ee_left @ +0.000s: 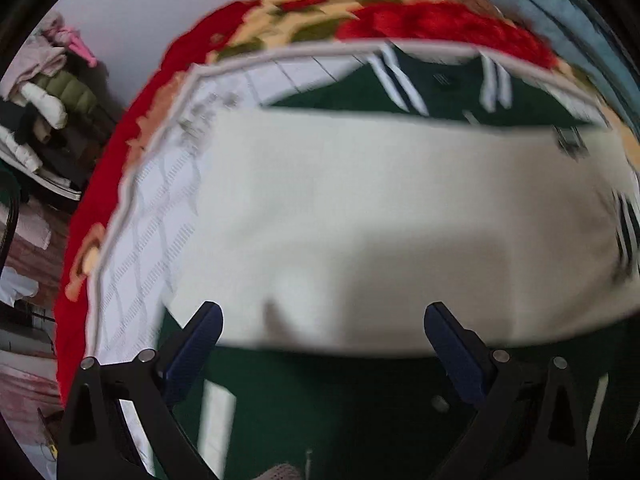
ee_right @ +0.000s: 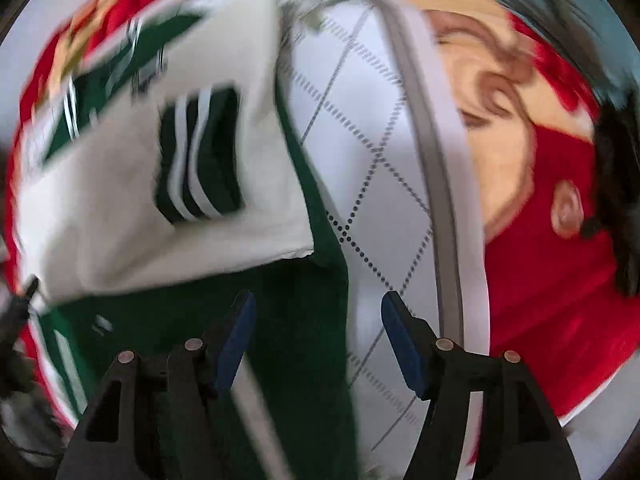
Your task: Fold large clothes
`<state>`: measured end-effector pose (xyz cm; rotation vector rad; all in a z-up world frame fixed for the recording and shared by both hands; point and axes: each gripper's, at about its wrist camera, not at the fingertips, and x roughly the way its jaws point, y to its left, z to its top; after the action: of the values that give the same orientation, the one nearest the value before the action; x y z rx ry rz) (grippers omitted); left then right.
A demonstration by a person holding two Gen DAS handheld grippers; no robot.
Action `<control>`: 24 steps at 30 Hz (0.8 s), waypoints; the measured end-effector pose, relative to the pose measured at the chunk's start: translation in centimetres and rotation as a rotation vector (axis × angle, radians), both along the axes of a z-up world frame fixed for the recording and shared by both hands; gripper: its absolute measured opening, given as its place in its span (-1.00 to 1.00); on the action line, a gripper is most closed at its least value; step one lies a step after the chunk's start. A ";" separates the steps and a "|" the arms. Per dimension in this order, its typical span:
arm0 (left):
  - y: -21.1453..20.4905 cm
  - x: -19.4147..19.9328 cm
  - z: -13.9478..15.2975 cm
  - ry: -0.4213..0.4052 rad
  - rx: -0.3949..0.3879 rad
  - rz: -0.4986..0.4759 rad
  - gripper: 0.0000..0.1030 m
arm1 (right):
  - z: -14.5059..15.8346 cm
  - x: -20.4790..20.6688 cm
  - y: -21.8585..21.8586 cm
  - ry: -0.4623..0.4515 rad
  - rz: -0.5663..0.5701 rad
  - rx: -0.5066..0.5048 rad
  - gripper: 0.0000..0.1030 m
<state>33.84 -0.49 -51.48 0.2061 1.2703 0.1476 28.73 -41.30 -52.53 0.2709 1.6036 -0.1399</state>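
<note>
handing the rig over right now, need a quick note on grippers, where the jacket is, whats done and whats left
Left gripper: open, holds nothing, over the near part of the jacket.
Right gripper: open, holds nothing, over the jacket's right edge.
Green and cream jacket: lies on the white quilted mat over the red floral blanket. Cream sleeves with striped cuffs seem folded across the green body.
Left, likely: fold the body and square it up.

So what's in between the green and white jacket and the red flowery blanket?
The white quilted mattress with its grey piped edge lies between the jacket and the red blanket. The right wrist view shows it best.
</note>
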 end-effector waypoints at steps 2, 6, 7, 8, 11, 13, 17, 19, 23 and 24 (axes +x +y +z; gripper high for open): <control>-1.8 -1.5 -1.5 0.022 0.018 -0.009 1.00 | -2.1 -0.1 -0.5 0.038 0.022 -0.046 -0.78; -4.0 -4.2 -4.4 0.116 0.117 0.029 1.00 | -5.6 -1.6 -5.2 0.085 -0.141 0.090 -0.72; -4.4 -5.1 -4.0 0.110 0.136 0.054 1.00 | -5.0 -1.6 -5.1 0.080 -0.087 0.091 -0.69; -4.7 -5.9 -3.5 0.102 0.162 0.075 1.00 | -4.4 -1.8 -4.9 0.081 -0.028 0.099 -0.62; -6.9 -8.9 -1.1 0.100 0.246 0.134 1.00 | -2.5 -3.3 -5.6 0.109 0.070 0.159 0.09; -8.7 -10.6 0.0 0.104 0.275 0.151 1.00 | -1.0 -4.7 -6.6 0.098 0.142 0.153 0.28; -14.7 -14.8 2.0 0.122 0.301 0.129 1.00 | 1.0 -8.6 -9.4 0.096 0.265 0.138 0.29; -18.1 -16.7 2.2 0.139 0.304 0.090 1.00 | 0.8 -10.0 -10.6 0.111 0.280 0.139 0.32; -26.2 -20.7 1.7 0.165 0.315 -0.044 1.00 | -0.4 -12.9 -14.5 0.174 0.251 0.147 0.48; -28.0 -21.5 1.4 0.165 0.328 -0.086 1.00 | -0.6 -13.1 -15.1 0.184 0.245 0.138 0.48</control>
<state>12.31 -28.50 -50.04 0.5641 1.3946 0.2700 15.60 -56.36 -53.11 0.1691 1.8187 0.1392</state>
